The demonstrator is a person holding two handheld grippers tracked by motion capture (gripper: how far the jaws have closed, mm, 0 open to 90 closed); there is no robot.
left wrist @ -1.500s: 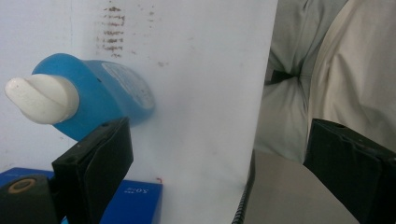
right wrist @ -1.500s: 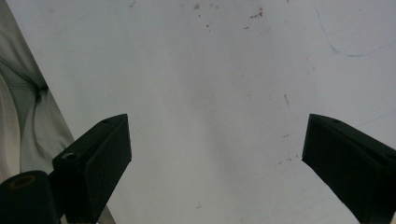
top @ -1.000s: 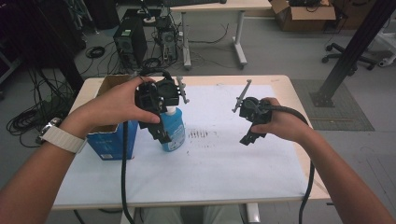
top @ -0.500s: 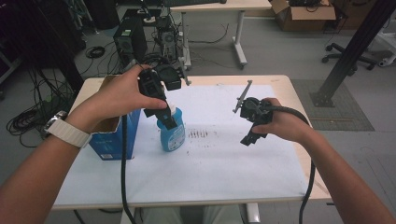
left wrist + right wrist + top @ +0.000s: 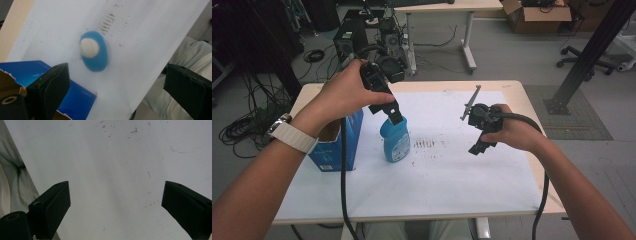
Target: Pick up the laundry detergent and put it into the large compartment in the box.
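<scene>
Left gripper (image 5: 395, 116) hangs just above the blue bottle (image 5: 395, 141), jaws spread wide with nothing between them. From its own camera we look straight down on the bottle (image 5: 94, 51) and its white cap (image 5: 89, 48), which sit between the two black jaws but well below them.

The bottle stands upright on the white sheet (image 5: 452, 170) that covers the table (image 5: 517, 90), just beside an open blue cardboard box (image 5: 343, 140) on its left. Some brown smudges (image 5: 428, 144) mark the sheet just to its right.

We judge the bottle to be light, smooth plastic, stiff enough near the cap and shoulders but likely to give a little at the belly, and somewhat slippery where the label wraps it. It is narrow at the base for its height, so a sideways nudge could tip it. The neck just under the cap looks like the surest place to close on; a grip across the wide body would need the jaws nearly as open as they are now.

Our right gripper (image 5: 477, 131) is held over the sheet well to the right of the bottle, jaws also parted and empty, facing bare, lightly scuffed paper (image 5: 112, 170).
</scene>
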